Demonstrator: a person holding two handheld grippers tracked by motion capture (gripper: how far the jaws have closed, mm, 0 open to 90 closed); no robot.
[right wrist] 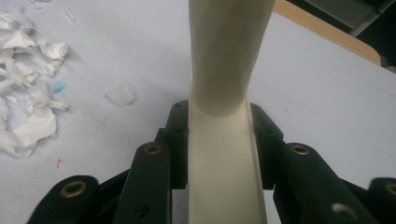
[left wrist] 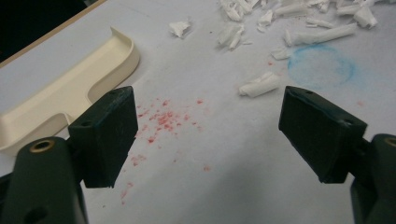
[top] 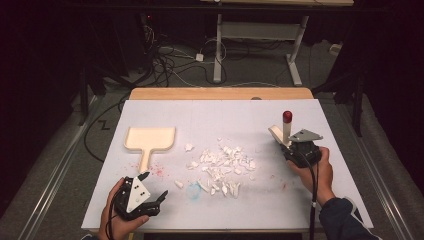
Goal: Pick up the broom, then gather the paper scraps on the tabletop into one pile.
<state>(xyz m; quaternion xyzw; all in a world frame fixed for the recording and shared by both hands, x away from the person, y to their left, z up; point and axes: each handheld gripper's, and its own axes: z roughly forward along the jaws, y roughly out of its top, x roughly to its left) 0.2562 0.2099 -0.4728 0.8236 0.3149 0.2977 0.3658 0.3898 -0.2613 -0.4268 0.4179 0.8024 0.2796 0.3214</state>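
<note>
A white-covered table [top: 150, 205] is serving as the work surface, with a cream dustpan [top: 150, 138] lying flat at its left, handle toward the person. A scatter of torn white paper scraps [top: 222, 167] is spreading across the middle, between the two hands. At the right, the right gripper [top: 291, 146] is clamping a cream brush [top: 283, 133] by its handle, jaws pressed together on both sides of the flat stem, the red-tipped end [top: 287, 117] standing up and the brush well apart from the scraps. The left gripper [top: 154, 187] is resting near the front edge with its jaws standing wide apart and nothing between them, the dustpan's handle [left wrist: 28, 130] just beside its left finger [left wrist: 109, 133]. Judging by looks, the brush is light, stiff, smooth plastic that could twist in the pads, so a hold low on the handle seems soundest; the scraps look featherlight and liable to scatter under a hard sweep.
</note>
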